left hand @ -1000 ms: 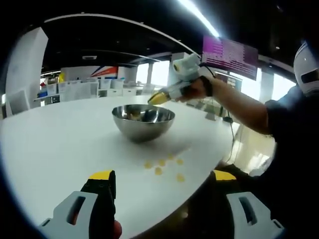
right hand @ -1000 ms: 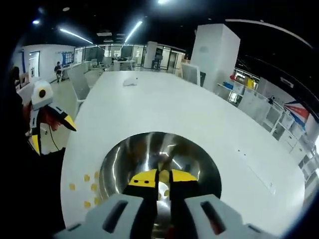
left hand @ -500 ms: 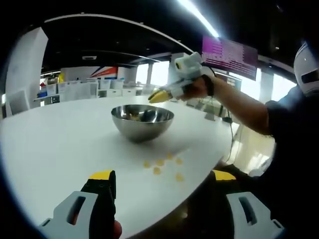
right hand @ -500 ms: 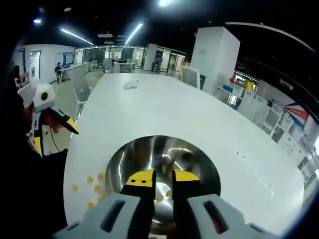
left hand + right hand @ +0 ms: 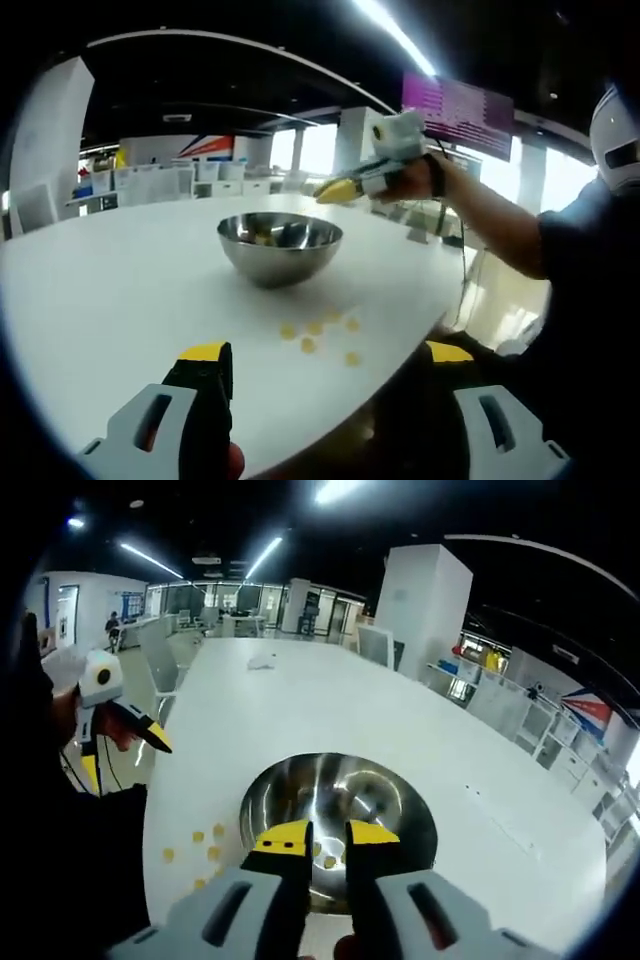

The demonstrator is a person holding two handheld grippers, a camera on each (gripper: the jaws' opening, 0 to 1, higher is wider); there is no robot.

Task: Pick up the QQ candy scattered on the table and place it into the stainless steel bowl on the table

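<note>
Yellow, small, soft-looking QQ candies (image 5: 315,334) lie at the shiny stainless steel bowl's (image 5: 280,246) five o'clock; likely light and squashy, best pinched gently across the sides. Left gripper (image 5: 325,362) gapes wide and empty; right gripper (image 5: 327,835) stands narrowly parted over the bowl, nothing held

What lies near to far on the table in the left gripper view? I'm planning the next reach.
Left hand-held gripper → loose candies → bowl, with the right hand-held gripper held above its far rim.
</note>
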